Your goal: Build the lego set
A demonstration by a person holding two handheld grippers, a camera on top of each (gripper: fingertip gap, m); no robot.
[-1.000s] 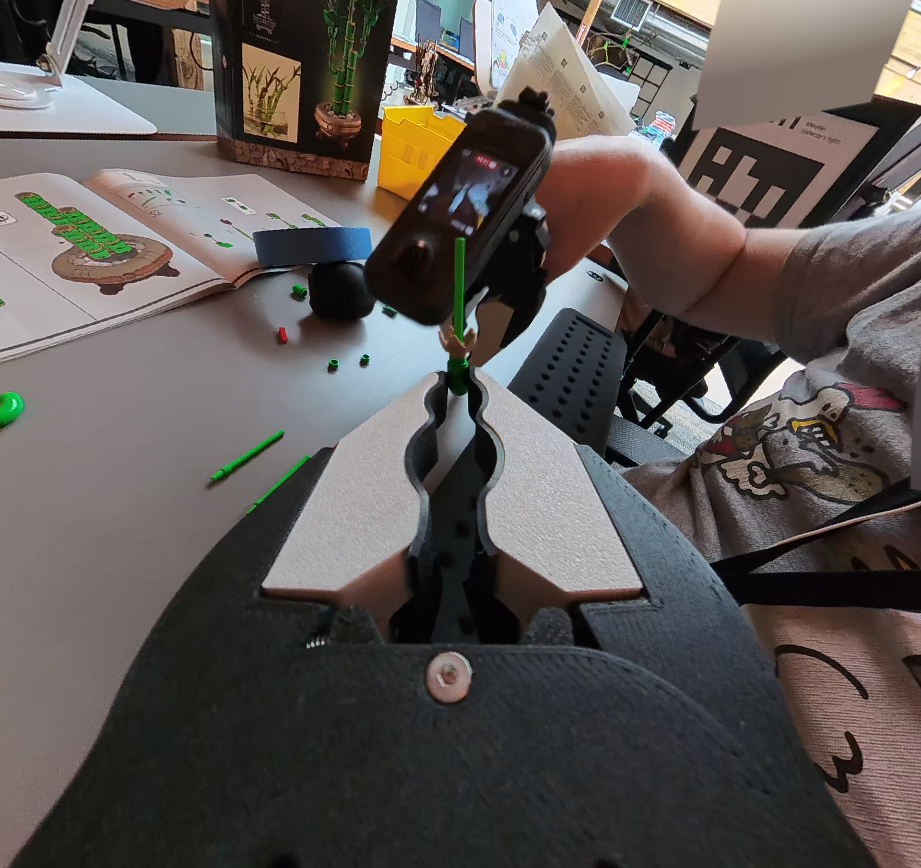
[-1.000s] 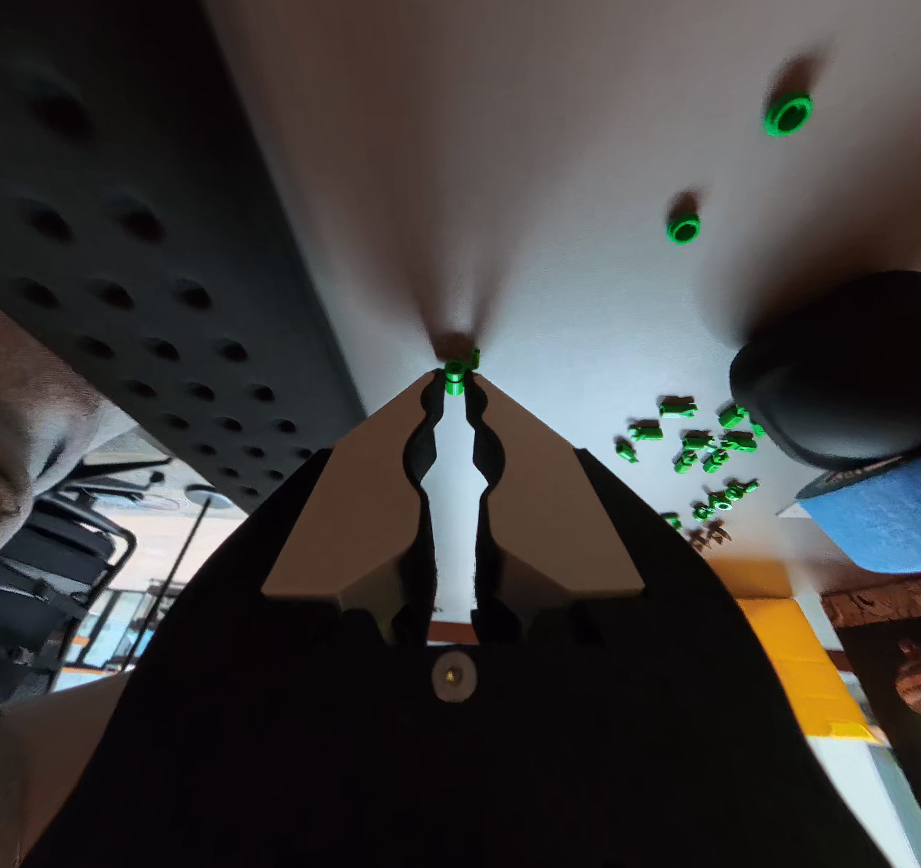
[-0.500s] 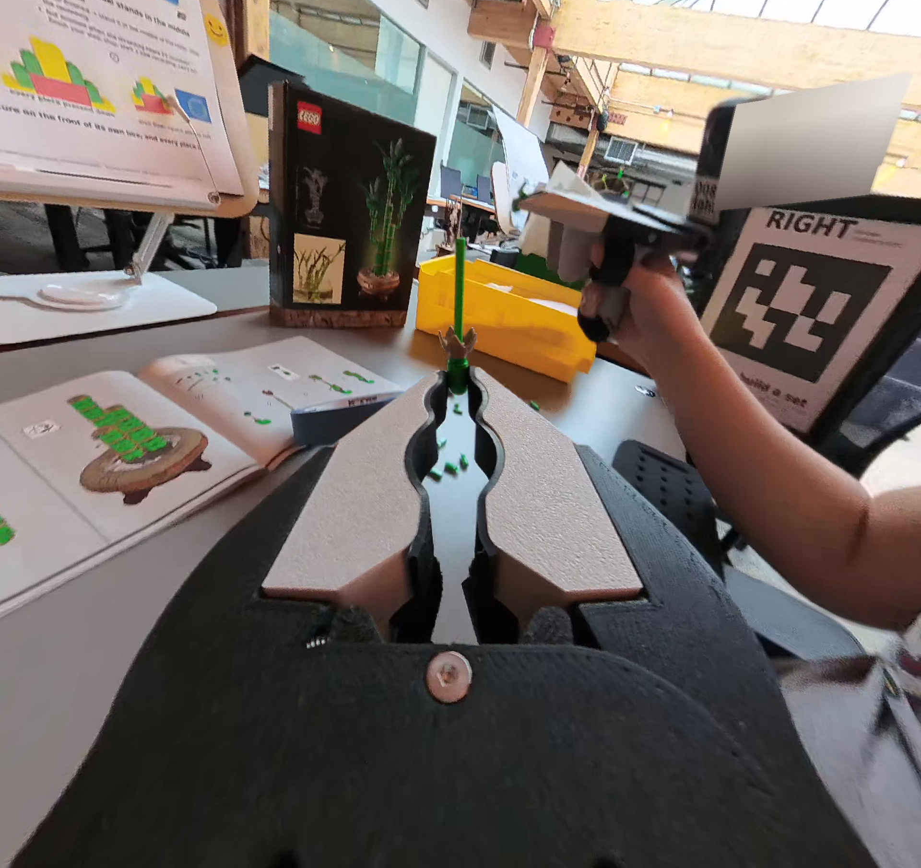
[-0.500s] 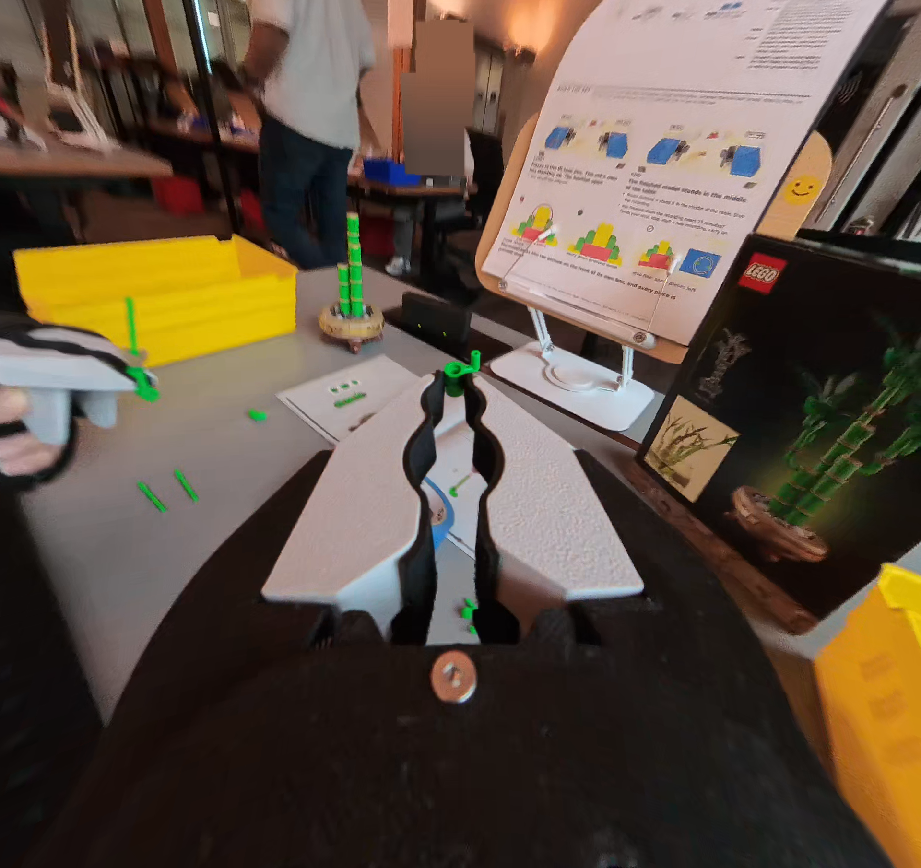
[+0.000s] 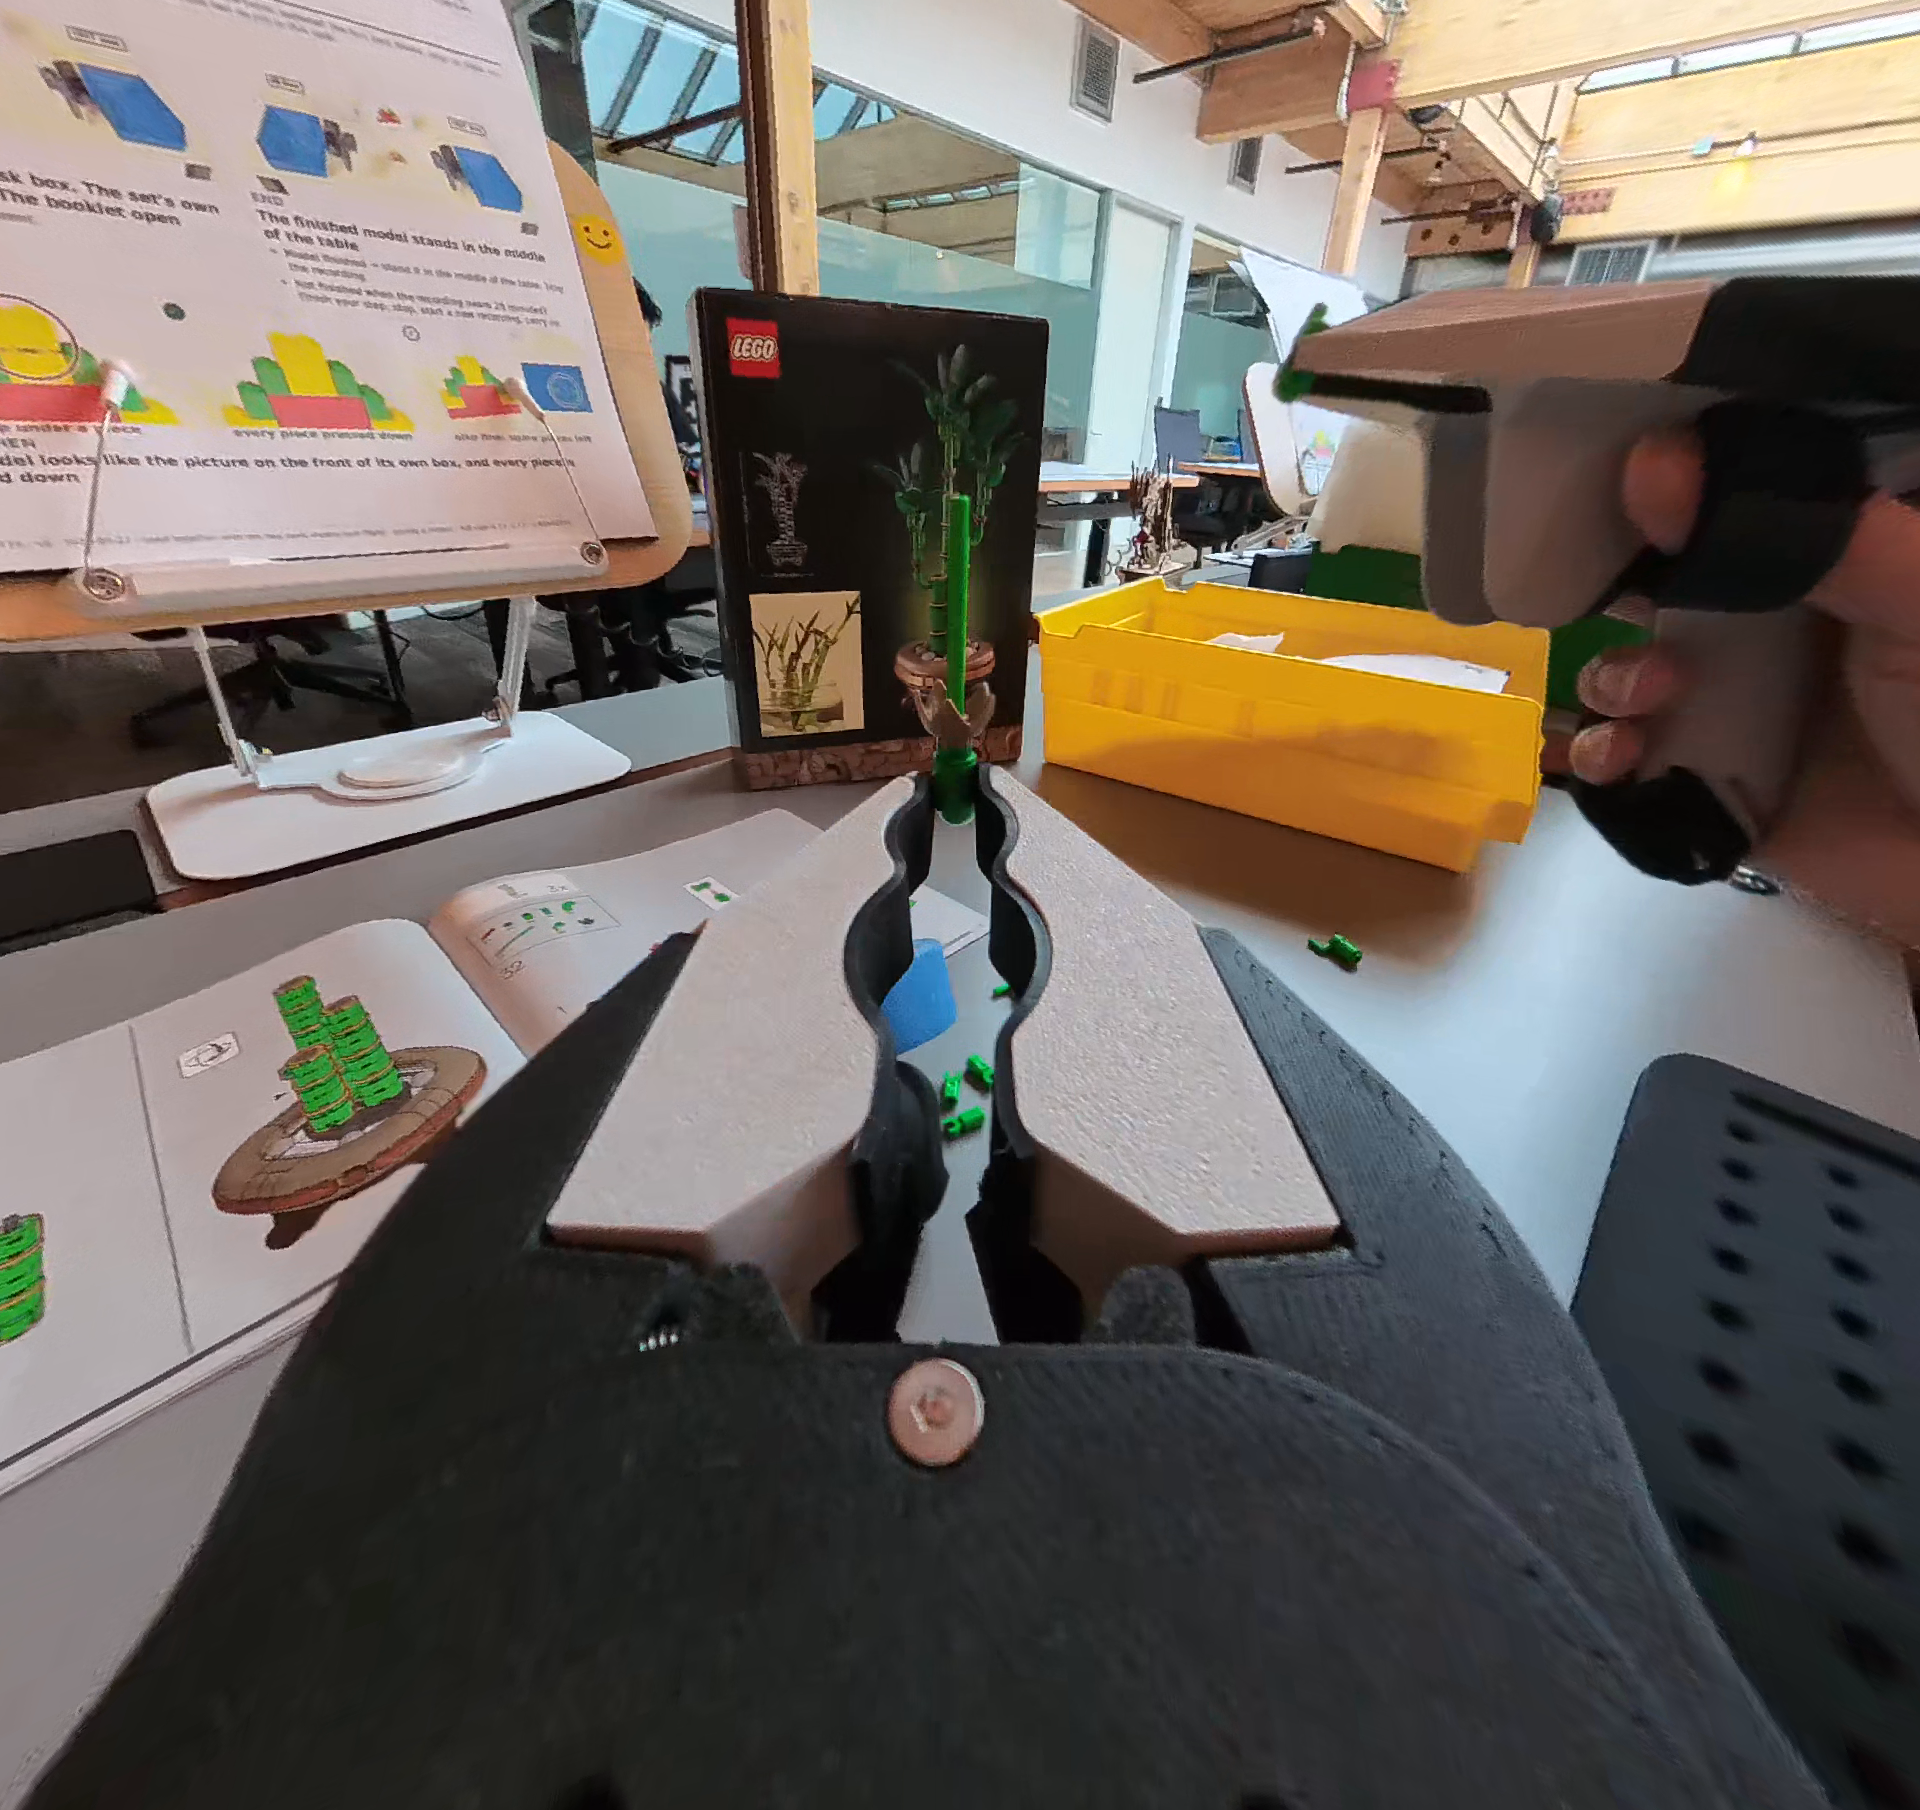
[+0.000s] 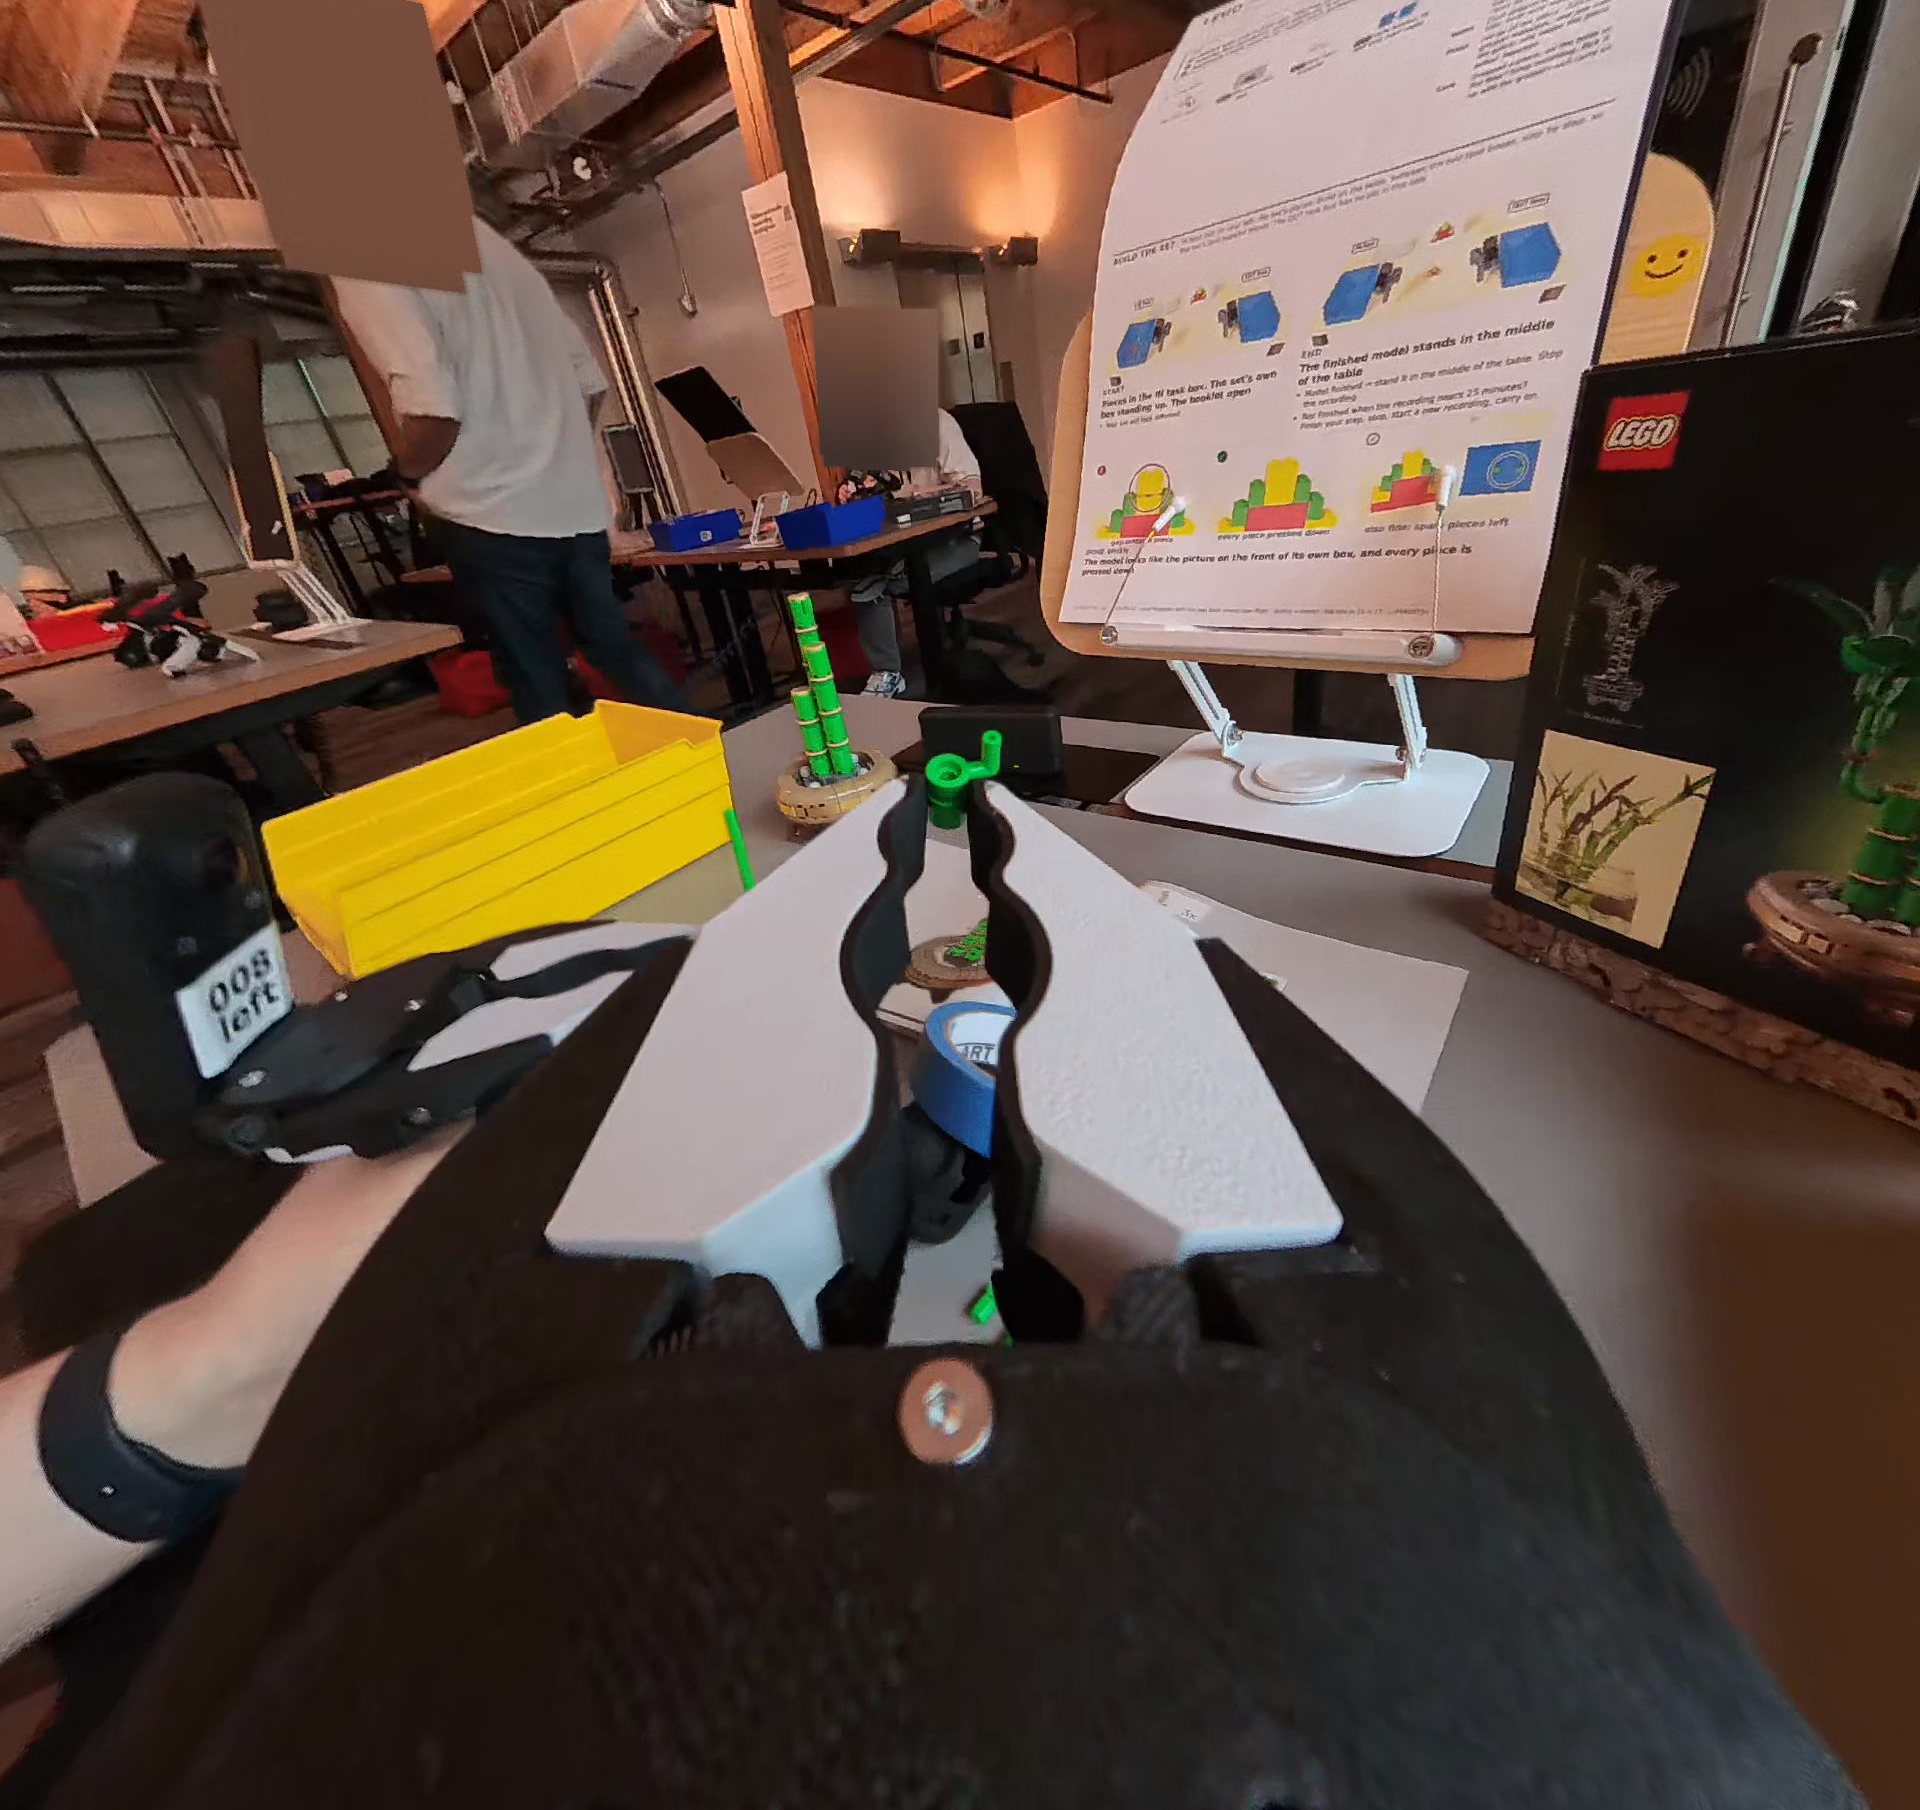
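Note:
My left gripper (image 5: 954,796) is shut on a thin green stalk (image 5: 957,617) with a small brown leaf collar, held upright above the table. My right gripper (image 6: 954,796) is shut on a small green connector piece (image 6: 961,771), lifted in the air. In the left wrist view the right gripper (image 5: 1294,378) is up at the right with that green piece at its tip. The left gripper (image 6: 436,1012) shows low at the left in the right wrist view. The partly built bamboo model (image 6: 821,721) stands on its round base on the table beyond. Loose green pieces (image 5: 961,1100) lie on the table.
An open instruction booklet (image 5: 312,1085) lies at the left. The set's dark box (image 5: 862,534) stands behind, next to a yellow bin (image 5: 1288,721). A sheet on a white stand (image 5: 312,306), a blue tape roll (image 6: 961,1059), a black perforated chair (image 5: 1766,1293). A person stands in the background. The left gripper's tips are roughly 11 centimetres from the right gripper's.
Both grippers have lifted from the table and tilted level. The right gripper picked up the green connector and moved away to the right of the stalk. The left still holds the stalk.

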